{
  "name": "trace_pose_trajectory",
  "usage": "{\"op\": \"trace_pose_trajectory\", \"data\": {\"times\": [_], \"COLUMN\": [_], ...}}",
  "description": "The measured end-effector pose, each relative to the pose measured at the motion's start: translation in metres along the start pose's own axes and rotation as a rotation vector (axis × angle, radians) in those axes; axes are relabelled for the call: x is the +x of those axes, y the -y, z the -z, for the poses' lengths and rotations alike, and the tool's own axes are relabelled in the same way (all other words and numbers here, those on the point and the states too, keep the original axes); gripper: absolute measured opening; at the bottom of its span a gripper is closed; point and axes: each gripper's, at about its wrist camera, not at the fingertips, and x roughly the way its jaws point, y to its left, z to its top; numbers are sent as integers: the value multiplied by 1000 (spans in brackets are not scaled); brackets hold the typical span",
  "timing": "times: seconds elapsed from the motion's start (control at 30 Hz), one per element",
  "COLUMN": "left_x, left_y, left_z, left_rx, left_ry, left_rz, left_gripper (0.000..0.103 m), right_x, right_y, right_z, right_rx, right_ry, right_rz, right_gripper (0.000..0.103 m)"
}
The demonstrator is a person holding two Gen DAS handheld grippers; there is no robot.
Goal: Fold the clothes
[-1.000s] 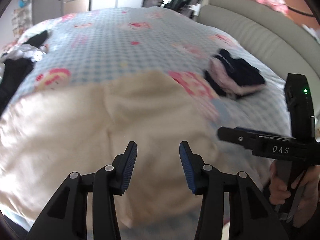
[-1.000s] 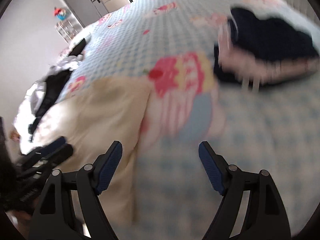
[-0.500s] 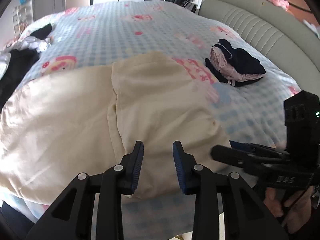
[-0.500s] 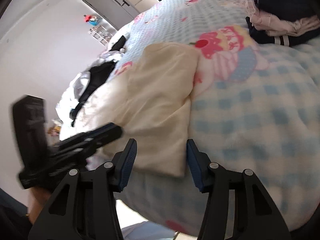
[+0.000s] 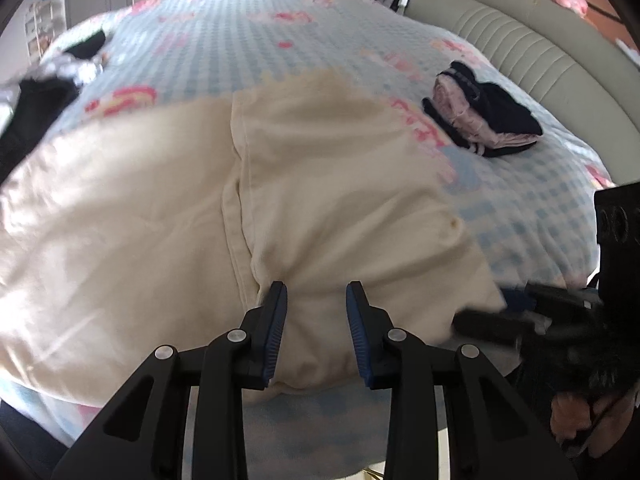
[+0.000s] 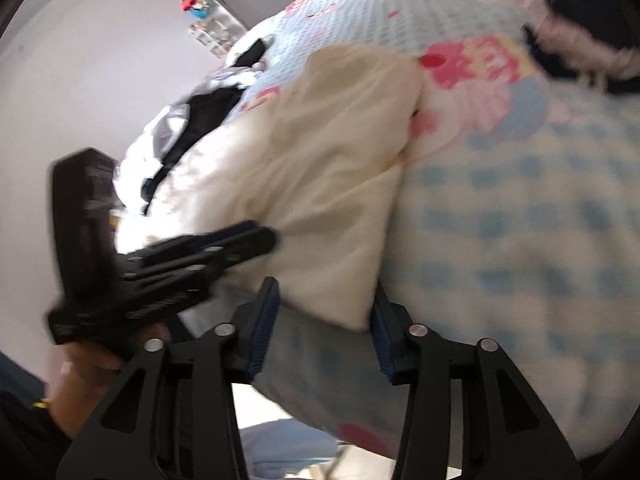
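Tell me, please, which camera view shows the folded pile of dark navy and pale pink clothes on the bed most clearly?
The left wrist view: the folded pile of dark navy and pale pink clothes lies whole and fairly sharp on the blue checked bedspread. The right wrist view catches only a blurred part of it, cut off at the top right edge.

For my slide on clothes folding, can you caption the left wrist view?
Left gripper, jaws opening, straddles the near hem of a cream garment on a checked bedspread.

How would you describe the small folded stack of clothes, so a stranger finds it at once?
On the bed with the blue checked cover, look toward the grey padded headboard. The folded stack lies there alone, apart from the cream garment: dark navy and pale pink layers, neat and compact.
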Motion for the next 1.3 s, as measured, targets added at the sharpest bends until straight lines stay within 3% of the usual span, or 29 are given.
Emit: {"op": "trace_pose_trajectory", "data": {"times": [0.1, 0.17, 0.3, 0.4, 0.53, 0.67, 0.7, 0.73, 0.77, 0.83, 0.93, 1.1, 1.2, 1.3], "left_x": [-21, -26, -16, -8, 8, 23, 23, 22, 21, 19, 14, 8, 12, 20], "left_y": [3, 9, 35, 55, 82, 93, 92, 89, 86, 68, 45, 22, 25, 36], "left_z": [-1, 0, 3, 6, 8, 13, 14, 15, 16, 13, 11, 12, 17, 21], "left_rx": [-10, -1, 86, 151, 239, 281, 286, 282, 274, 182, 77, -29, -42, 5], "left_ry": [66, 86, 45, 12, -37, -58, -50, -39, -28, -30, -16, -38, -76, -133], "left_rz": [92, 137, 188, 214, 199, 156, 143, 117, 96, 141, 143, 226, 286, 297], "left_gripper": [37, 39, 40, 51, 52, 51, 42, 25, 17, 10, 7, 6, 6, 6], "right_x": [-26, -39, -39, -34, -29, -29, -30, -31, -32, -32, -25, -1, 16, 28], "right_y": [19, 36, 53, 45, 40, 45, 47, 48, 49, 51, 50, 42, 51, 65], "right_z": [-7, -10, -11, -10, -6, -7, -7, -8, -8, -12, -32, -70, -84, -89], "right_rx": [66, 131, 168, 105, 45, 83, 100, 114, 127, 147, 126, -9, 9, 66], "right_ry": [119, 174, 146, 129, 109, 112, 114, 114, 115, 110, 79, 30, 18, 18], "right_rz": [104, 145, 219, 288, 348, 325, 313, 299, 285, 255, 235, 293, 244, 183], "right_gripper": [71, 71, 70, 71, 71, 71, 71, 72, 73, 78, 78, 78, 76, 77]}}
